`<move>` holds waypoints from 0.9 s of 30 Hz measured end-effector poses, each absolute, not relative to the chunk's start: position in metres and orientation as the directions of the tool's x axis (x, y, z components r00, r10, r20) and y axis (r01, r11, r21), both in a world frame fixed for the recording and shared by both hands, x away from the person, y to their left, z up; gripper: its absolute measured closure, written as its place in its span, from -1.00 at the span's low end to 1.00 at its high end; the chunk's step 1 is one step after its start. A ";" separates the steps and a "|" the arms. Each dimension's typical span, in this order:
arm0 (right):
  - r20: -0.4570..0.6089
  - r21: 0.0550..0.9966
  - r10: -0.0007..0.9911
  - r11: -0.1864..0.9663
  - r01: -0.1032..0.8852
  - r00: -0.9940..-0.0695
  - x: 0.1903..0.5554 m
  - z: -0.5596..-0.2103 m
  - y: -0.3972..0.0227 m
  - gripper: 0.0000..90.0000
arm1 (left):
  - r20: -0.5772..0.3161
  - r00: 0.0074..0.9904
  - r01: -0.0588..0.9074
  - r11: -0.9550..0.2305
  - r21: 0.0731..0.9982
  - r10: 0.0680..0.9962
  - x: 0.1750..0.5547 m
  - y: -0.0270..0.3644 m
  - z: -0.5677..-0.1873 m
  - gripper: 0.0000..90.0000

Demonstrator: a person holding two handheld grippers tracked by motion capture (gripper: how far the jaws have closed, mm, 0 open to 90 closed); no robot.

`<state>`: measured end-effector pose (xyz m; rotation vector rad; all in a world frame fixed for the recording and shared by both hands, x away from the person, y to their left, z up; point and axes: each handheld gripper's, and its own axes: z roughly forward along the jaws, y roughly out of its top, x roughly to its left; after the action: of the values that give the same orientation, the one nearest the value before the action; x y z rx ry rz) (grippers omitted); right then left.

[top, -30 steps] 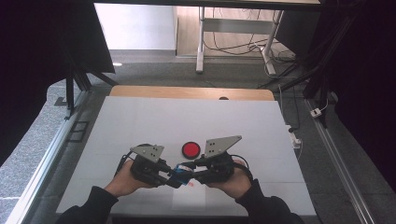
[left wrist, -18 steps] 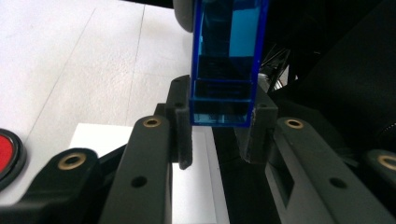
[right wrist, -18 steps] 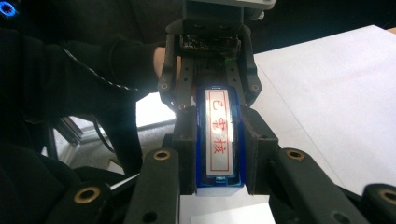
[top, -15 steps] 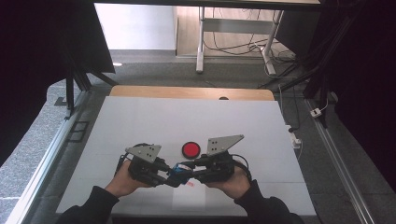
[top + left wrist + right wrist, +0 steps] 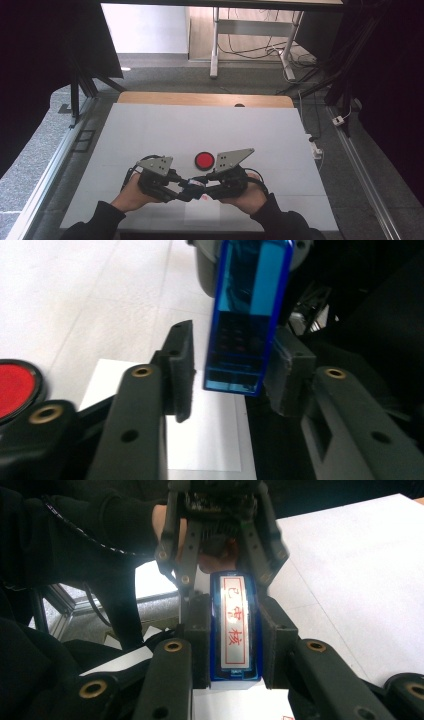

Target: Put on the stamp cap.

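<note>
blue stamp [image 5: 234, 630] clamped by right gripper [image 5: 235, 645], left gripper [image 5: 227, 370] loosening.

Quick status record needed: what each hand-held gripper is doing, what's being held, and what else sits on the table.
held item: blue stamp with a white label printed in red characters
right hand-held gripper: shut on the blue stamp, pads pressing both its sides
left hand-held gripper: jaws have just been opening; the stamp's end sits between them, a gap shows at one pad, contact at the other is unclear
red ink pad: round, on the table just beyond the two grippers
white paper sheet: flat on the table, under the grippers
</note>
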<state>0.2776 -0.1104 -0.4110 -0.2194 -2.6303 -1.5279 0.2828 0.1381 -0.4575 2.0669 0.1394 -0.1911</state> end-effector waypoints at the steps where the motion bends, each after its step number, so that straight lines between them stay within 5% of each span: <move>1: 0.146 0.854 0.079 0.492 0.166 -0.986 0.278 -0.411 -0.111 0.58 | -0.191 0.981 0.182 -0.482 0.857 0.030 0.283 0.139 -0.458 0.22; 27: 0.096 0.858 0.184 0.483 0.176 -0.978 0.282 -0.407 -0.121 0.57 | -0.156 0.885 0.382 -0.491 0.783 0.439 0.251 0.167 -0.454 -0.82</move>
<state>0.2819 -0.1215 -0.4068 -0.3292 -2.7127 -1.5679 0.2507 0.1674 -0.4544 2.1389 0.5891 0.0791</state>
